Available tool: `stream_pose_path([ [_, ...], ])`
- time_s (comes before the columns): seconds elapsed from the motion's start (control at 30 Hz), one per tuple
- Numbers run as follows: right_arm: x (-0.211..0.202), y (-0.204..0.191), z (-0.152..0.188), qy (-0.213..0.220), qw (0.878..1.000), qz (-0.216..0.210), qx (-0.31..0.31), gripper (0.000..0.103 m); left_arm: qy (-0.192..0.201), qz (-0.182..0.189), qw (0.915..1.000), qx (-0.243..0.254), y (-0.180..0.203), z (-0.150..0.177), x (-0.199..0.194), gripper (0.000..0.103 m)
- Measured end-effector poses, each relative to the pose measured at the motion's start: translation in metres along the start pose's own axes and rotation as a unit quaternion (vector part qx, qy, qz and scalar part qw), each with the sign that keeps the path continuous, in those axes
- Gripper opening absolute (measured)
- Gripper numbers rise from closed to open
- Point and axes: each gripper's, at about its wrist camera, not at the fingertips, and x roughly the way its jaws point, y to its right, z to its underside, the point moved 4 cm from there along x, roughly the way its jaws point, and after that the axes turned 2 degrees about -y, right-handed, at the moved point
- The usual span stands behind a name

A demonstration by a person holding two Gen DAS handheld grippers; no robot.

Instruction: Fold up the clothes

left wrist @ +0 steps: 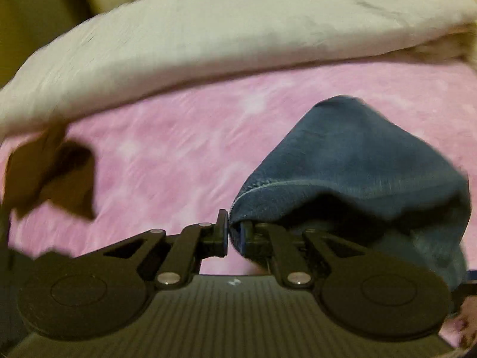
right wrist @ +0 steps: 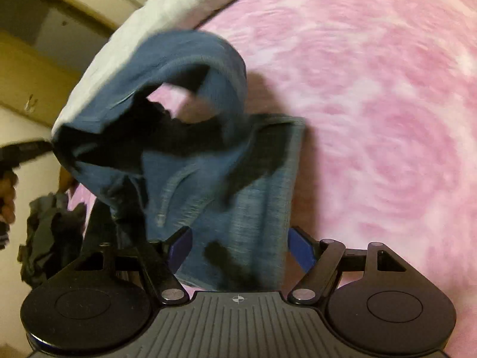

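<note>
Pink mottled bedspread (left wrist: pixel 167 155) covers the work surface in both wrist views, with a white folded duvet (left wrist: pixel 208 44) piled along its far edge. Beige cabinet fronts (right wrist: pixel 38 68) show past the bed in the right wrist view. Both pictures are motion-blurred.

Left gripper (left wrist: pixel 229 232): jaws closed, pinching the hemmed edge of a blue garment (left wrist: pixel 357 161). From the pinch the cloth drapes up and to the right over the right-hand finger, tented above the bedspread. A dark brown shape (left wrist: pixel 50 173) sits at the left edge of that view; too blurred to tell what it is.

Right gripper (right wrist: pixel 240 247): jaws spread wide, blue pads (right wrist: pixel 301 249) apart. The lower part of the blue garment (right wrist: pixel 226 194) lies flat on the bedspread between the fingers, but I can't see the pads pressing on it, so no grip. The garment's upper part is lifted into a loop, an opening visible through it, pulled toward the left edge of the picture where the other black gripper (right wrist: pixel 26 150) holds it. A hand (right wrist: pixel 7 191) shows just below that tool.

A heap of dark clothes (right wrist: pixel 50 232) lies at the left of the bed, near the garment but apart from it.
</note>
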Motion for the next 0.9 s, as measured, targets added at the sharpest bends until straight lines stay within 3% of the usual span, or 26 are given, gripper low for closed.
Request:
stream_pose_path([
  [0.07, 0.01, -0.006, -0.004, 0.001, 1.0, 0.016, -0.011, 0.074, -0.015, 0.007, 0.9993, -0.033, -0.018, 0.018, 0.008, 0.005],
  [0.2, 0.026, 0.005, -0.014, 0.017, 0.998, 0.046, 0.027, 0.074, -0.034, 0.015, 0.9967, -0.073, -0.035, 0.041, 0.025, 0.005],
  [0.3, 0.039, 0.009, -0.02, 0.014, 0.998, 0.037, 0.041, 0.073, -0.044, 0.022, 0.9978, -0.045, -0.026, 0.046, 0.035, 0.004],
  [0.33, 0.041, 0.009, -0.023, 0.012, 0.998, 0.034, 0.048, 0.069, -0.048, 0.024, 0.9981, -0.029, -0.022, 0.047, 0.038, 0.005],
  [0.37, 0.041, 0.009, -0.026, 0.013, 0.998, 0.038, 0.054, 0.041, -0.048, 0.025, 0.9983, -0.021, -0.019, 0.048, 0.038, 0.005],
  [0.4, 0.042, 0.009, -0.028, 0.013, 0.997, 0.042, 0.06, 0.025, -0.047, 0.027, 0.9984, -0.014, -0.018, 0.048, 0.038, 0.006],
  [0.5, 0.032, 0.003, -0.039, 0.021, 0.996, 0.039, 0.074, 0.017, -0.051, 0.035, 0.998, -0.011, -0.013, 0.04, 0.038, 0.01],
  [0.57, 0.013, -0.006, -0.054, 0.042, 0.997, 0.031, 0.054, 0.015, -0.027, 0.04, 0.9988, -0.011, -0.013, 0.025, 0.031, 0.001],
  [0.67, -0.021, -0.018, -0.079, 0.081, 0.996, 0.021, 0.014, 0.015, 0.041, 0.062, 0.9971, -0.016, -0.016, -0.006, 0.006, 0.001],
  [0.77, -0.062, -0.039, -0.098, 0.125, 0.989, 0.024, -0.075, 0.015, 0.103, 0.114, 0.9881, 0.007, -0.005, -0.025, -0.035, 0.002],
  [0.83, -0.089, -0.054, -0.092, 0.144, 0.977, 0.023, -0.155, 0.014, 0.122, 0.148, 0.9805, 0.042, 0.015, -0.014, -0.066, 0.002],
  [0.9, -0.105, -0.062, -0.071, 0.134, 0.964, 0.031, -0.227, 0.014, 0.129, 0.187, 0.9714, 0.068, 0.035, 0.007, -0.092, 0.002],
])
